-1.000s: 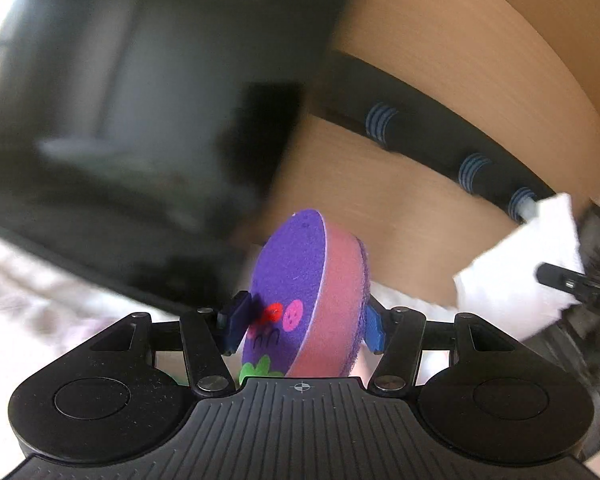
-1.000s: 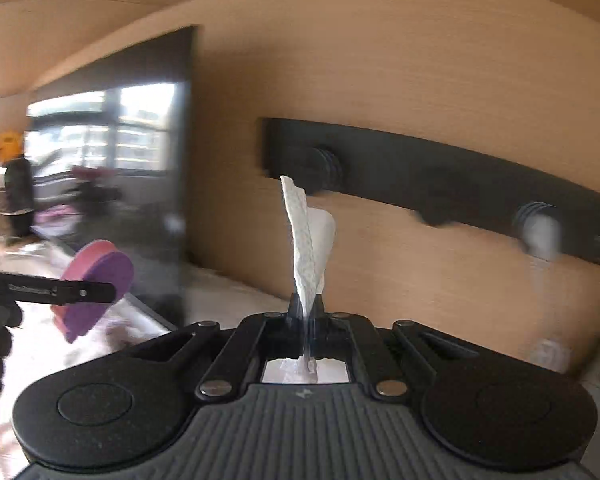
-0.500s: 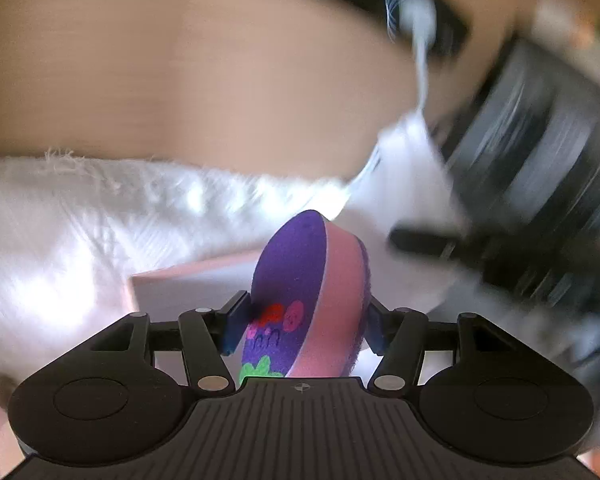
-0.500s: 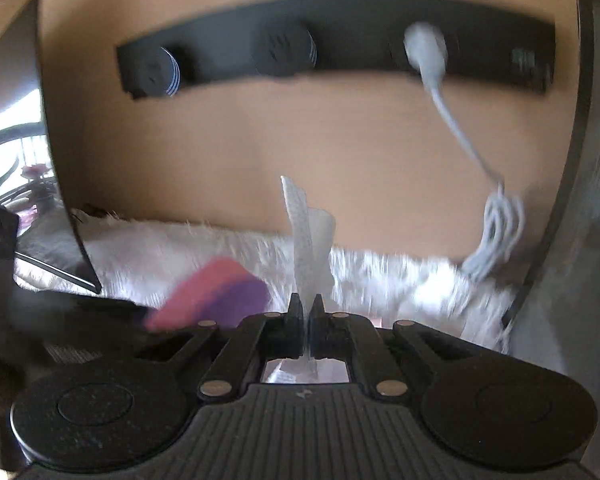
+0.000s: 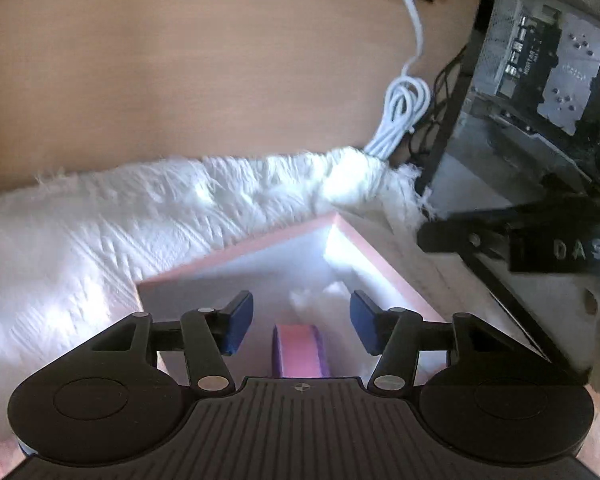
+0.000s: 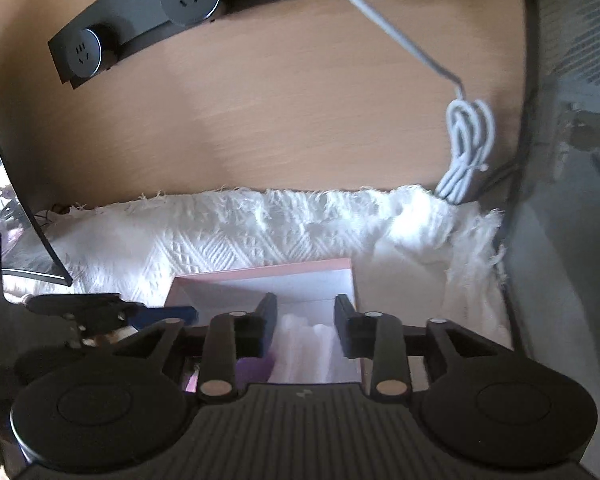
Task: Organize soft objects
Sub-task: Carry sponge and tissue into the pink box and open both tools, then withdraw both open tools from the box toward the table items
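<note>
A pink-rimmed open box (image 5: 260, 246) sits on a white cloth; it also shows in the right wrist view (image 6: 260, 270). My left gripper (image 5: 301, 326) is open above the box. The pink and purple sponge (image 5: 300, 354) lies on edge inside, just below the open fingers. My right gripper (image 6: 305, 330) is open over the same box, with the white tissue (image 6: 306, 346) lying loose in the box below it. A bit of purple sponge (image 6: 252, 370) shows at its left. White tissue (image 5: 320, 294) also shows in the left wrist view.
A white textured cloth (image 6: 240, 236) covers the surface against a wooden wall (image 6: 260, 100). A black socket strip (image 6: 140, 12) and a coiled white cable (image 6: 466, 148) hang on the wall. A computer case (image 5: 540, 60) stands right. A dark monitor edge (image 6: 28, 240) is left.
Both grippers swung down over the pink box and opened. The left let go of the sponge and the right let go of the tissue; both now lie in the box.
</note>
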`<state>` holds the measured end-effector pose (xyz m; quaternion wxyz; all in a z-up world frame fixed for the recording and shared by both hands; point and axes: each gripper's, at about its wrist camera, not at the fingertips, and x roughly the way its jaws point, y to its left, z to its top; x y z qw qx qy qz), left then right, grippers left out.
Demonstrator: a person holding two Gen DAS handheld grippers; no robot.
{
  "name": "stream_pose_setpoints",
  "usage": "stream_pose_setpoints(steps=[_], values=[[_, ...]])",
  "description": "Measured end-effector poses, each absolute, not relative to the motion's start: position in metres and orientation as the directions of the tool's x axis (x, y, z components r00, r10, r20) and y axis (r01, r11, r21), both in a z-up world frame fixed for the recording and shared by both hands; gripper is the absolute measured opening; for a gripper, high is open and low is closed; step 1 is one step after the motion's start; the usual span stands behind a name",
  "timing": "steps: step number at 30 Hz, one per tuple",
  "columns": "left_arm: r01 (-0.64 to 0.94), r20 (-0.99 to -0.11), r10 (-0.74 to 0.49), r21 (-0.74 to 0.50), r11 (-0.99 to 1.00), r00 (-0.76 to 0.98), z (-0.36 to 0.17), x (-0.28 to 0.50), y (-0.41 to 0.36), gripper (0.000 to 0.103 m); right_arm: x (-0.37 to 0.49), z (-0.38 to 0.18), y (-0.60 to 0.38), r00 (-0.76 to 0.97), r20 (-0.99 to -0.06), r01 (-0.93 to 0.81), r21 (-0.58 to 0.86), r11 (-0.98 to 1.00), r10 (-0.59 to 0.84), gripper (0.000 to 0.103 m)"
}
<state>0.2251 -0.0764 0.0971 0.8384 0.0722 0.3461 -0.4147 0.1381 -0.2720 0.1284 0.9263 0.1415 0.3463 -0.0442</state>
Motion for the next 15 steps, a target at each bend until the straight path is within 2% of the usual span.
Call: stream_pose_setpoints(steps=[2, 9, 15], values=[[0.727, -0.613, -0.671, -0.219, 0.651, 0.416, 0.105, 0.223, -0.066, 0.059, 0.131, 0.127, -0.271, 0.761, -0.649, 0.195, 0.217, 0.957, -0.008, 0.038], [0.73, -0.471, -0.739, -0.25, 0.636, 0.482, 0.13, 0.186, -0.005, 0.059, 0.095, 0.131, -0.245, 0.787, -0.616, 0.174, 0.149, 0.973, -0.046, 0.038], [0.664, -0.362, -0.691, -0.218, 0.715, 0.626, 0.128, 0.156, 0.074, 0.059, 0.069, 0.137, -0.191, 0.839, -0.542, 0.077, 0.037, 0.996, -0.045, 0.044]])
